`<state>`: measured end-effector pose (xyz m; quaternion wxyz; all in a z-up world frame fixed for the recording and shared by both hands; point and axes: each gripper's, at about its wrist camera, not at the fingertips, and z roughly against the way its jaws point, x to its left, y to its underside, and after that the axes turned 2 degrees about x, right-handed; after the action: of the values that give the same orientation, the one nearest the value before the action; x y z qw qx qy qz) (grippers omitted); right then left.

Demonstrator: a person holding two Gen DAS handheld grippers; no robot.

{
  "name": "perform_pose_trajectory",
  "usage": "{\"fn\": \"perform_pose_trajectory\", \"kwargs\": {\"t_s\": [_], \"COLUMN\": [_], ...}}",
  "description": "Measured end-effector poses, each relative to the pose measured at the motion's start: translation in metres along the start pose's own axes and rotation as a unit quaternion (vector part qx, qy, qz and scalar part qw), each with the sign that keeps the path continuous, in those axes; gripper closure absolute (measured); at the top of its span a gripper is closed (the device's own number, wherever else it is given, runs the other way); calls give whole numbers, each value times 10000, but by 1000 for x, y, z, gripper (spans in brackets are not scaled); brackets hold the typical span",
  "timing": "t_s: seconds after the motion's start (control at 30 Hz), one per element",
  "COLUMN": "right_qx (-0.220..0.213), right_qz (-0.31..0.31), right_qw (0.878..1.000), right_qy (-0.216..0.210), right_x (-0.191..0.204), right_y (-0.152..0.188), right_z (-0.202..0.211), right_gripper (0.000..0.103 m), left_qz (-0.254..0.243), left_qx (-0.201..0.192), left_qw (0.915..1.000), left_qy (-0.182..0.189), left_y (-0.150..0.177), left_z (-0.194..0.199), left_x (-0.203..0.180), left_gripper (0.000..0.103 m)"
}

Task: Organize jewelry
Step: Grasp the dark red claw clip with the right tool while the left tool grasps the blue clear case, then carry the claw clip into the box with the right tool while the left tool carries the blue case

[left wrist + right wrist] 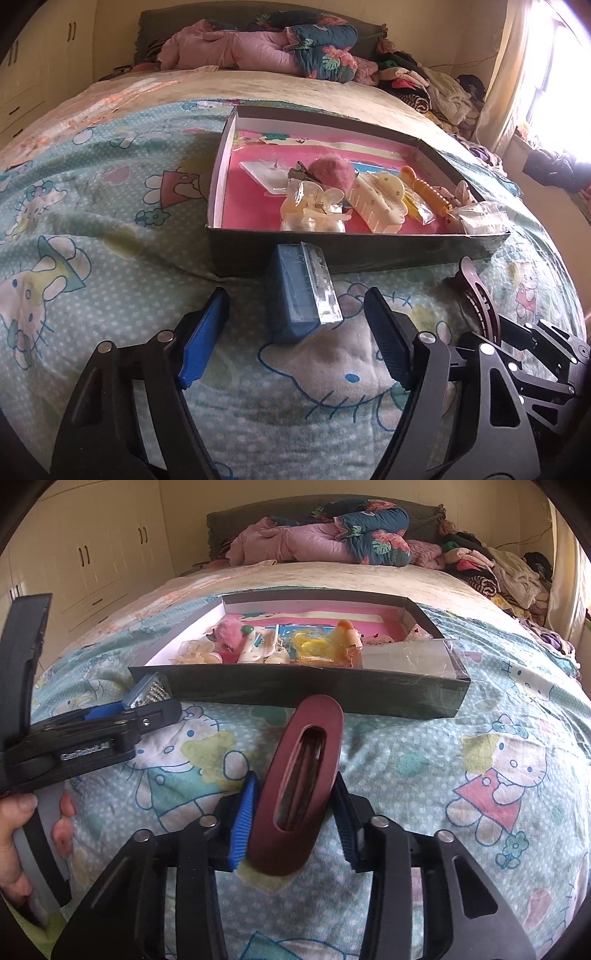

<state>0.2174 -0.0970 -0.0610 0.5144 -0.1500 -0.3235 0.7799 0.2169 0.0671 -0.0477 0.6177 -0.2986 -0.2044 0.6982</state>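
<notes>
both grippers work over a bed covered with a pale blue cartoon-cat blanket (110, 206). behind it lies a cream bedspread (332, 578), with a heap of pink and floral bedding (266, 48) against a dark headboard and a pile of clothes (491, 568) to the right. cream wardrobe doors (96, 554) stand along the left wall, and bright light comes through a curtained window (546, 74) on the right.

a shallow dark box (369, 253) sits on the blanket with a pink lining. it holds a fuzzy pink clip (327, 175), a translucent claw clip (314, 210), a cream claw clip (376, 203), an orange clip (424, 190) and small clear packets (480, 218).

left gripper (295, 325): its jaws stand apart, one blue pad on each side of a small blue case (299, 295) with a clear lid, which lies on the blanket just in front of the box wall. neither pad touches the case. a hand (22, 834) grips its handle in the right wrist view.

right gripper (295, 812): its jaws are drawn in around a dark red oval hair clip (299, 786), both pads against its sides. the clip points toward the box, its far tip near the front wall; whether its underside rests on the blanket i cannot tell.
</notes>
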Motion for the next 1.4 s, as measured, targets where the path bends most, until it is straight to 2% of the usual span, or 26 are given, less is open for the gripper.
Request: {"fn": "perform_pose_trajectory", "kwargs": {"t_s": [0.07, 0.1, 0.17, 0.23, 0.6, 0.9, 1.4], "right_qx": [-23, -31, -39, -33, -80, -182, -521], "right_qz": [-17, -13, -37, -35, -93, -359, -537], "right_qw": [10000, 10000, 9999, 9999, 9998, 9992, 9972], "right_qy": [-26, -41, -98, -122, -186, 5, 79], "right_x": [-1, -2, -4, -3, -11, -37, -57], "right_y": [2, 3, 5, 7, 21, 32, 22], "right_z": [3, 4, 6, 9, 29, 53, 80], "right_gripper": [70, 72, 72, 72, 72, 72, 72], "left_qz": [21, 31, 40, 31, -269, -455, -623], "left_qx": [11, 18, 24, 37, -9, -13, -162], "left_qw": [10000, 10000, 10000, 10000, 9994, 9978, 9950], "left_qy": [-25, -25, -23, 6, 194, 476, 760], "left_y": [0, -1, -1, -2, 8, 14, -7], "left_z": [-1, -1, -1, -2, 11, 23, 26], "left_x": [1, 1, 2, 3, -12, -32, -61], "left_gripper": [53, 56, 73, 85, 85, 85, 85]}}
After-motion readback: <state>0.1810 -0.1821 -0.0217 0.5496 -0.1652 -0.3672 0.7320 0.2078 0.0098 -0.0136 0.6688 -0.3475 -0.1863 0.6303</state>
